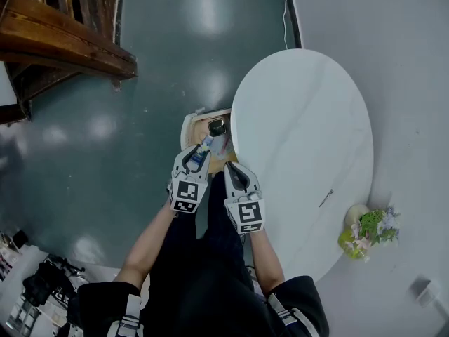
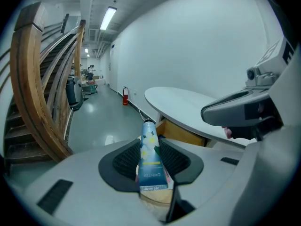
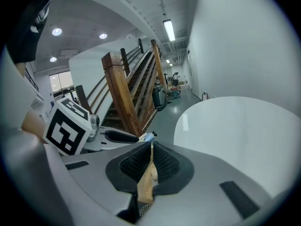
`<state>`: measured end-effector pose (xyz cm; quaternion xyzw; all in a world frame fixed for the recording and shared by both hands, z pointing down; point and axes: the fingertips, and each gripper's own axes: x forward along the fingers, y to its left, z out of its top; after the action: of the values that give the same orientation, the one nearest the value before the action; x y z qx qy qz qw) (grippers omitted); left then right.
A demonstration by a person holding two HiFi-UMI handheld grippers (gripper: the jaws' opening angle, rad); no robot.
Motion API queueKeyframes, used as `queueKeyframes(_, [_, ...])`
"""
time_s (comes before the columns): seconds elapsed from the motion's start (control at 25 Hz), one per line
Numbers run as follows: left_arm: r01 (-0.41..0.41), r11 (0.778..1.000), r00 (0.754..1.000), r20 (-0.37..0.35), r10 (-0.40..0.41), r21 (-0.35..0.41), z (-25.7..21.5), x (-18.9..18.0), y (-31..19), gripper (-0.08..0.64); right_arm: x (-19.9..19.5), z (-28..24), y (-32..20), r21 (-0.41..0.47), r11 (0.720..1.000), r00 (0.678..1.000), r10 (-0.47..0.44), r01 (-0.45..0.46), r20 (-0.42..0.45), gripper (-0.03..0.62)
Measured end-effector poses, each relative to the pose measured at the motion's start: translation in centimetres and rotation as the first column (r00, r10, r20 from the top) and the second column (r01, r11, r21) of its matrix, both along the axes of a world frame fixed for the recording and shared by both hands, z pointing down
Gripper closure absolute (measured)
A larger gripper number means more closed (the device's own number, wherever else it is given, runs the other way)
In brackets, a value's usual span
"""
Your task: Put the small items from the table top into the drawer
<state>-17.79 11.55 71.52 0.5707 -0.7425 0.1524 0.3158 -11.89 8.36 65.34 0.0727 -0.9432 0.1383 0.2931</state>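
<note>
Glossy teal-grey floor [image 1: 140, 153] flanks the open wooden drawer [image 1: 200, 123] just beneath your left claw [image 1: 198, 157], clamped on a slim blue flower-printed tube [image 1: 206, 144], so releasing off-centre could drop it outside, while your right claw [image 1: 235, 174], closed and empty, sits alongside.

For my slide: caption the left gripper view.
Left hand-held gripper grips a blue tube near the open drawer.

I see a glossy grey-green floor [image 1: 126, 132] filling the left of the head view, with a dark wooden staircase [image 1: 63, 41] at upper left and a white oval bench [image 1: 302, 139] at right. In the left gripper view, a plain white wall [image 2: 197, 41] runs down a corridor under a ceiling strip light [image 2: 108, 18]. A red fire extinguisher [image 2: 125, 95] stands at the wall's foot.
</note>
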Motion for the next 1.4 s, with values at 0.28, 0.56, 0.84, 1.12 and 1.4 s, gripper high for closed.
queueKeyframes(0.28, [0.010, 0.998, 1.000, -0.010, -0.011, -0.059, 3.1, -0.9, -1.2, 0.420, 0.7, 0.3, -0.2, 0.000, 1.000, 1.000, 0.014, -0.014, -0.011, 0.554])
queueKeyframes(0.56, [-0.007, 0.996, 1.000, 0.016, 0.009, -0.091, 4.3, -0.8, -1.6, 0.420, 0.7, 0.4, -0.8, -0.002, 1.000, 1.000, 0.021, -0.021, -0.015, 0.554])
queueKeyframes(0.84, [0.004, 0.999, 1.000, -0.022, -0.005, -0.040, 3.7, -0.5, -1.5, 0.394, 0.6, 0.2, -0.4, -0.016, 1.000, 1.000, 0.019, -0.019, -0.006, 0.554])
queueKeyframes(1.12, [-0.016, 0.999, 1.000, -0.018, 0.015, -0.034, 3.2, -0.2, -1.3, 0.380, 1.0, -0.1, -0.2, -0.017, 0.999, 1.000, 0.030, -0.030, 0.000, 0.552])
queueKeyframes(1.4, [-0.032, 0.999, 0.999, 0.022, 0.031, 0.020, -0.2, -0.5, -1.9, 0.380, 1.4, -1.3, -0.6, 0.007, 0.999, 0.999, 0.049, -0.049, 0.014, 0.554])
